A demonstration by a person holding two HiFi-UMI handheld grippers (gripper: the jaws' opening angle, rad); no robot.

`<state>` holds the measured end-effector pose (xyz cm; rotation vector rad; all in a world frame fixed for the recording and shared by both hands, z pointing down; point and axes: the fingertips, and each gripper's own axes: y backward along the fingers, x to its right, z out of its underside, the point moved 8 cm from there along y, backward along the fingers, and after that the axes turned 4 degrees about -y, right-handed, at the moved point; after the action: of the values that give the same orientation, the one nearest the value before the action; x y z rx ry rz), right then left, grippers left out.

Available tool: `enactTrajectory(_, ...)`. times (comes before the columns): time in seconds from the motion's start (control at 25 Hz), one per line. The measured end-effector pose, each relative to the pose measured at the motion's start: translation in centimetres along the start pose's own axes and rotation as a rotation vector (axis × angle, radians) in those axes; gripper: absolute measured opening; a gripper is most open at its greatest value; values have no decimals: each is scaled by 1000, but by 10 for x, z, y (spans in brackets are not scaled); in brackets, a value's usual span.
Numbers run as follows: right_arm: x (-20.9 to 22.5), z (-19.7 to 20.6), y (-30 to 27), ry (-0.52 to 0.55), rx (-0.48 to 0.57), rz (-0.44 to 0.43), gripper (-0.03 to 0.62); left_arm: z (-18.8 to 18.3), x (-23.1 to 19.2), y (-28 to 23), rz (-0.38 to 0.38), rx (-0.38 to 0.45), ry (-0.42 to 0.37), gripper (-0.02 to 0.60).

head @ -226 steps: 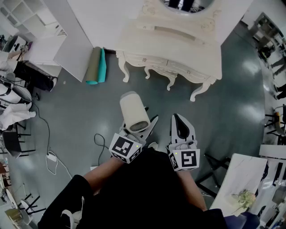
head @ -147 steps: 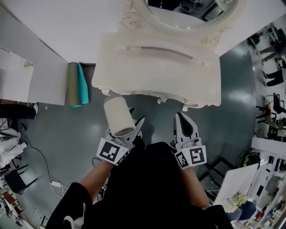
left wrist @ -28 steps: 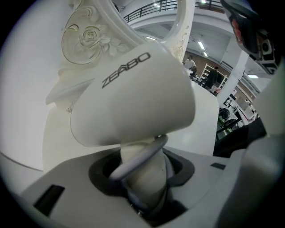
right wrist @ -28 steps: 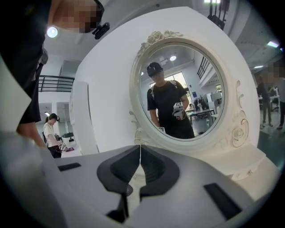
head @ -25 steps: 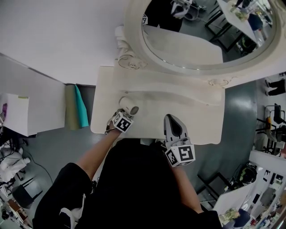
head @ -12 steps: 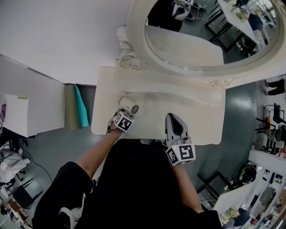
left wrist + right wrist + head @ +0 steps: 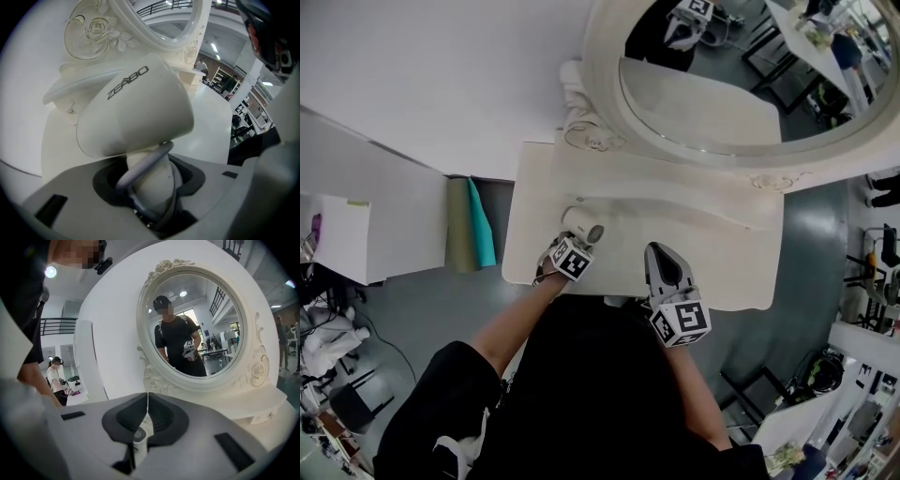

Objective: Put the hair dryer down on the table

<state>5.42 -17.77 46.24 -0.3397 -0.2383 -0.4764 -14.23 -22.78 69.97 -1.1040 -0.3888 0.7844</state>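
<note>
- A cream dressing surface (image 7: 703,253) with an oval mirror (image 7: 741,84) stands just beyond both claws.
- Seconds ago the hair dryer (image 7: 582,225) was still being carried toward it. Now it sits low over the surface's left part, directly ahead of the left claw (image 7: 150,187).
- That claw still clasps the dryer's handle, with the barrel tilted above the jaws. I cannot tell whether the dryer touches the surface yet.
- The right claw (image 7: 664,267), off to the left claw's right, is clenched on nothing.
- By my reckoning, only settling the dryer and letting go remain.

brand "zeabo" on the hair dryer (image 7: 140,108) barrel
</note>
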Motion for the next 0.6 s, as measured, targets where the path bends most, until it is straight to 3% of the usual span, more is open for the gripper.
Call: enactTrajectory(0.6, 3, 12, 5, -39, -34, -3, 20, 1, 4, -4, -25, 8, -14, 247)
